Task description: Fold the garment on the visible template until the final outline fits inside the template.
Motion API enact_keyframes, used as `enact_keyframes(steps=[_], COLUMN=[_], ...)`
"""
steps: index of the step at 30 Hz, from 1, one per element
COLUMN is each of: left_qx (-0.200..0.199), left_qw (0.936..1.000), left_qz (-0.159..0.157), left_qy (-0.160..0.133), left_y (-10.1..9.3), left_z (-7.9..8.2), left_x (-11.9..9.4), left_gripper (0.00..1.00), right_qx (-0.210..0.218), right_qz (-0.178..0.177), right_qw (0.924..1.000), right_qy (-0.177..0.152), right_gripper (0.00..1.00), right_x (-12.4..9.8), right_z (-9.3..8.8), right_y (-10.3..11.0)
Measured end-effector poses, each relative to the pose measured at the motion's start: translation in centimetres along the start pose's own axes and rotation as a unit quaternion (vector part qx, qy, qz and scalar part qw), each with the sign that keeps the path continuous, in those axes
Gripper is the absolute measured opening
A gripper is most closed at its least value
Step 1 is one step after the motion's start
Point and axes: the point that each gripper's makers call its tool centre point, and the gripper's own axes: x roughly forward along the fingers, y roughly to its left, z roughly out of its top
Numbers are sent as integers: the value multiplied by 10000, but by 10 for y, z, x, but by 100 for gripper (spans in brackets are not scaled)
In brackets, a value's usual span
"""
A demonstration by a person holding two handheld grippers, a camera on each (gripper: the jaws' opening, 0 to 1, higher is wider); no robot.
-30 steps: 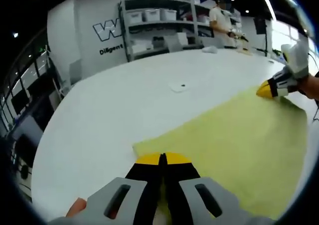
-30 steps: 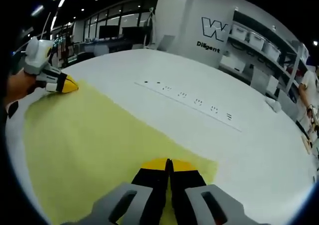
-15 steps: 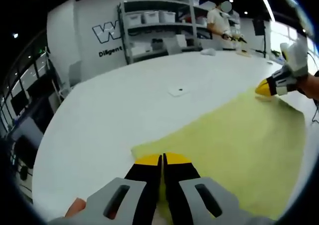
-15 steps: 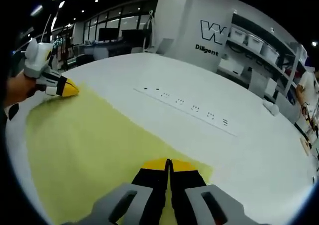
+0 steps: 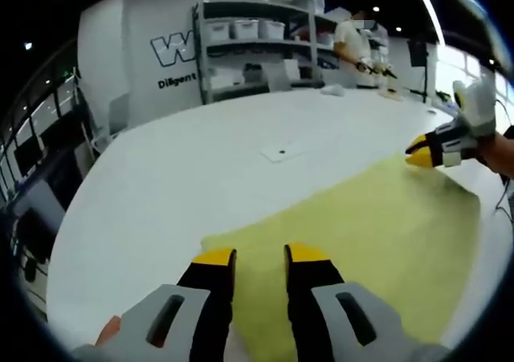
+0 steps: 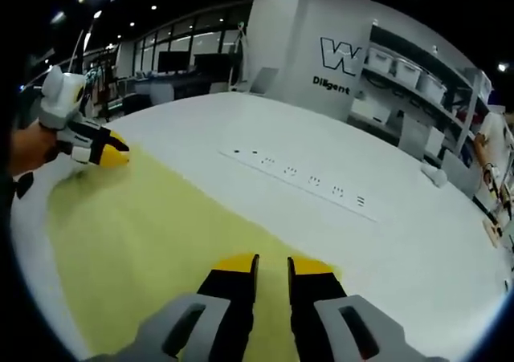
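A pale yellow garment [image 5: 361, 217] lies spread flat on the white table [image 5: 201, 169]. In the left gripper view my left gripper [image 5: 261, 256] stands open just over the garment's near corner, with cloth showing in the gap between its yellow-tipped jaws. My right gripper [image 5: 423, 148] hovers at the garment's far right corner, held by a hand. In the right gripper view the right gripper [image 6: 273, 264] is open over its own corner of the garment [image 6: 144, 225]. The left gripper [image 6: 103, 150] sits at the far left corner.
A small flat marker [image 5: 281, 149] lies on the table beyond the garment. A line of small marks [image 6: 297, 173] runs across the table. A white object [image 6: 438, 173] rests further back. Shelves with bins [image 5: 257, 49] and a person [image 5: 353, 45] stand behind the table.
Both grippers, shut on the garment's corners before, have opened and let the cloth go. The garment stays flat on the table.
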Motion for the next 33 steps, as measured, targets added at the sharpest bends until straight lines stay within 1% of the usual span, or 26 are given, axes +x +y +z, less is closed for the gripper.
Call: enact_keyframes(steps=[2, 5, 8, 12, 15, 17, 20, 22, 24, 28, 33], left_qx=[-5, -14, -11, -17, -44, -28, -24, -34, -46, -52, -71], left_qw=[10000, 10000, 10000, 9999, 9999, 9999, 9998, 9998, 9998, 9998, 9996], left_qz=[4, -61, -71, -118, -127, -138, -147, -110, -115, -108, -155], left_qy=[-9, 11, -1, -56, -95, -95, -125, -151, -166, -182, -229], left_y=[0, -4, -7, -12, -15, -19, -22, -22, -24, -27, -34], left_z=[1, 1, 3, 7, 9, 9, 9, 9, 8, 7, 10], left_x=[-1, -5, -10, -18, -23, -28, -34, -39, -44, -51, -61], left_gripper=[28, 27, 31, 35, 40, 42, 45, 49, 50, 55, 58], right_qx=[-15, -35, -28, -37, -7, -30, -24, 0, 15, -23, -52], right_qz=[-12, 10, 5, 17, 38, 41, 59, 60, 95, 129, 154], right_qw=[10000, 10000, 10000, 9998, 9997, 9997, 9996, 9994, 9993, 9992, 9988], right_qy=[-36, -27, -70, -183, -222, -232, -289, -340, -364, -378, -456], right_gripper=[21, 21, 26, 34, 37, 38, 42, 47, 51, 56, 59], right_x=[-3, -6, -10, -17, -23, -28, -34, -38, -42, -50, -61], right_z=[2, 2, 5, 10, 12, 13, 14, 15, 14, 13, 17], right_y=[1, 4, 6, 9, 11, 13, 16, 18, 21, 27, 33])
